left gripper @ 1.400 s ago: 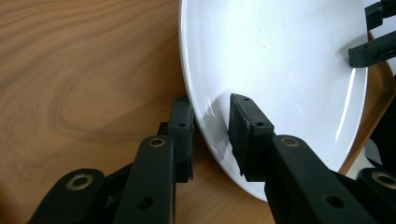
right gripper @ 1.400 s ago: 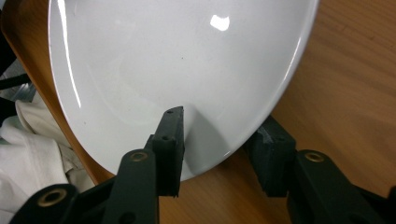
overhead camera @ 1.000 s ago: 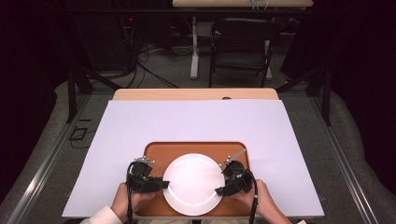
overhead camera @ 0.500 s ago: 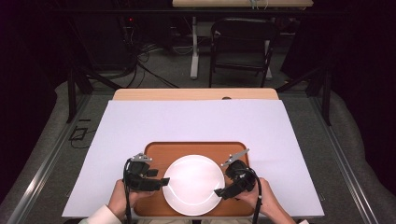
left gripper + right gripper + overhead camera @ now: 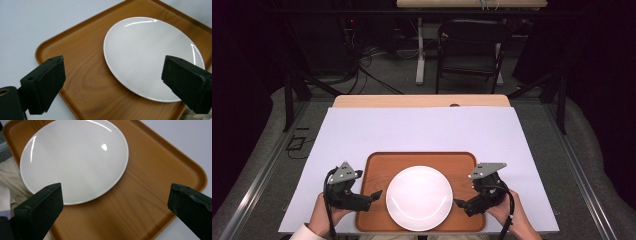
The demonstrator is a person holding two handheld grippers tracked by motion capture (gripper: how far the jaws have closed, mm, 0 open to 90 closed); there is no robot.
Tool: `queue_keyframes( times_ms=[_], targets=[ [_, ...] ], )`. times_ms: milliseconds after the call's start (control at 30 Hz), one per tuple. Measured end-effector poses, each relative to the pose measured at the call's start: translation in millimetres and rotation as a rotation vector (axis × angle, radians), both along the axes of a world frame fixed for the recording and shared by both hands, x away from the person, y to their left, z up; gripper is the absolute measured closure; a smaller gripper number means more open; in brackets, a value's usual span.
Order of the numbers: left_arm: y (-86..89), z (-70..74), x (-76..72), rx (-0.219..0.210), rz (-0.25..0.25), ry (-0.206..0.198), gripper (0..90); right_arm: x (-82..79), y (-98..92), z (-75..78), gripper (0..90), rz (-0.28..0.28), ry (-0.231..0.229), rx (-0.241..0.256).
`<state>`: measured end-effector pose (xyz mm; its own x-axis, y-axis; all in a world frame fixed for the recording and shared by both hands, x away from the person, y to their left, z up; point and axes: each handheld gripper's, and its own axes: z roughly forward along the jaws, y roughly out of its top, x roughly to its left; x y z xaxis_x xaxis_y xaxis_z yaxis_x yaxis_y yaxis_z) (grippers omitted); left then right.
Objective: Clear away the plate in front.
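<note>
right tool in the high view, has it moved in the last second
Yes. The right tool has pulled outward, to the right: it was over the rim of the round white plate, and now sits at the right edge of the brown wooden tray.

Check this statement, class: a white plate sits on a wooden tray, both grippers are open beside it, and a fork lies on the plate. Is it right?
Not quite. The white plate on the wooden tray is bare; the high view shows no fork. The left gripper and right gripper are indeed open beside it.
</note>
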<state>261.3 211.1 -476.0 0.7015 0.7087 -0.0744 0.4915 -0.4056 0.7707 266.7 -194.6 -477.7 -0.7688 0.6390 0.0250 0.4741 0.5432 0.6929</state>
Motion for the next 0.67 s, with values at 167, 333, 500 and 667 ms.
queue_keyframes(
  times_ms=[167, 333, 500, 667],
  targets=[
    [13.3, 0.2, -6.0, 0.014, 0.027, -0.018, 2.0, -8.1, -20.3, 3.3, 0.0, -0.041, -0.033, 0.029],
    [27.0, -3.2, -10.2, 0.018, 0.062, -0.021, 0.1, -16.2, -37.8, 2.5, 0.0, -0.081, -0.051, 0.032],
    [39.3, -6.7, -12.8, 0.018, 0.088, -0.015, 0.1, -25.9, -58.5, -3.0, 0.0, -0.125, -0.032, 0.026],
    [46.1, -9.6, -11.8, 0.009, 0.101, 0.007, 0.1, -35.2, -76.1, -7.8, 0.0, -0.178, -0.015, 0.029]
  ],
)
